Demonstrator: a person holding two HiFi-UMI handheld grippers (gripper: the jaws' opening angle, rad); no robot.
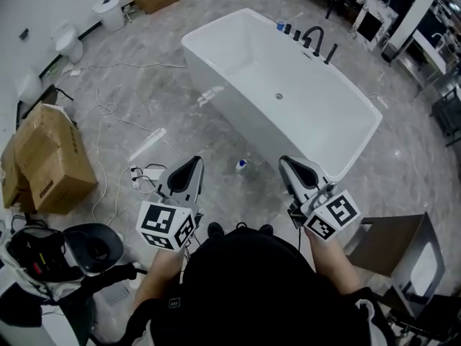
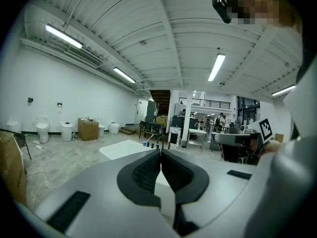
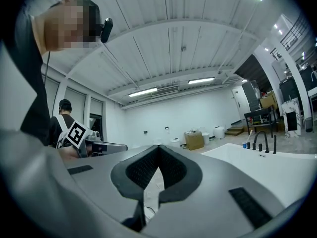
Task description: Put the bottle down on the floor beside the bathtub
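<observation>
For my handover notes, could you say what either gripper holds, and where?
Nothing: the grey left gripper and grey right gripper are both shut and empty.

In the head view the person's two forearms reach forward from the bottom centre of the frame, one gripper in each hand. The grippers are held side by side, apart, at about the same height. The left gripper [image 1: 194,164] sits left of centre, pointing up-frame and leaning slightly right. Its left marker cube [image 1: 167,224] lies just above the bare left forearm [image 1: 160,271]. The right gripper [image 1: 287,164] sits right of centre, leaning slightly left, with its right marker cube [image 1: 333,215] above the bare right forearm [image 1: 330,262]. In the left gripper view the left pads [image 2: 146,175] meet at their tips. In the right gripper view the right pads [image 3: 143,170] do the same. Nothing sits between either pair.
</observation>
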